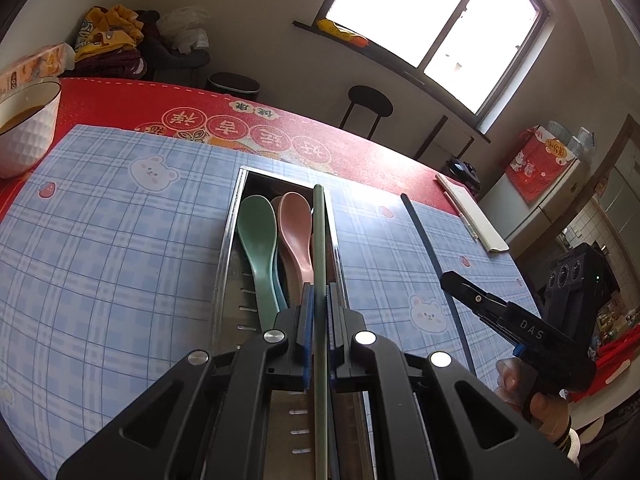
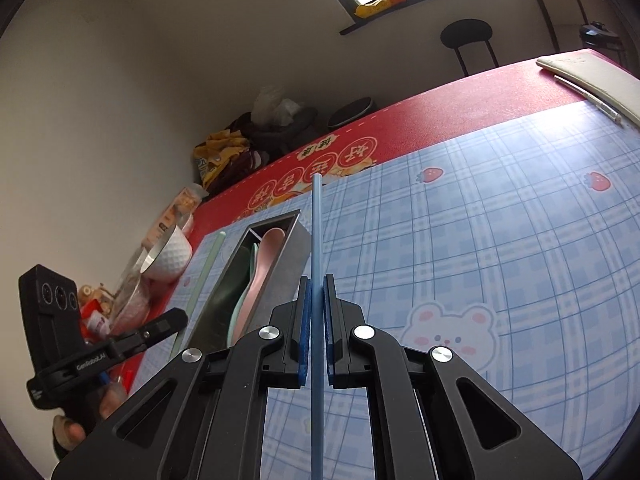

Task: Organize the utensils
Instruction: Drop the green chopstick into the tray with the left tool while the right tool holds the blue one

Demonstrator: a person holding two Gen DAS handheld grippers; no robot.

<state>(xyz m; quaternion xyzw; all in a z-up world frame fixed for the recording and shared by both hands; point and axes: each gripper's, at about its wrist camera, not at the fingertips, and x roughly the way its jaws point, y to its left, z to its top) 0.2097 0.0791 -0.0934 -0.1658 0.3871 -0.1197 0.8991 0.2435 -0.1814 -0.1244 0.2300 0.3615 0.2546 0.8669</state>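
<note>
- Chopsticks: left hand-held gripper (image 1: 318, 300) clamps the green one (image 1: 319, 240) above the tray (image 1: 224, 248).
- Right hand-held gripper (image 2: 316, 296) clamps the blue one (image 2: 316, 232), at the tray's 3 o'clock over the counter (image 2: 480, 240).
- Spoons (image 1: 294, 232) lie in the tray.

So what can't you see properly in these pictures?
- Green chopstick, left wrist view: its near end runs off the bottom edge.
- Blue chopstick, right wrist view: its near end is cut off likewise.
- Metal tray, left wrist view: the near part is hidden behind the left gripper.
- Spoons, left wrist view: they overlap, so the count is unclear.
- White bowl, left wrist view: cut by the left edge.
</note>
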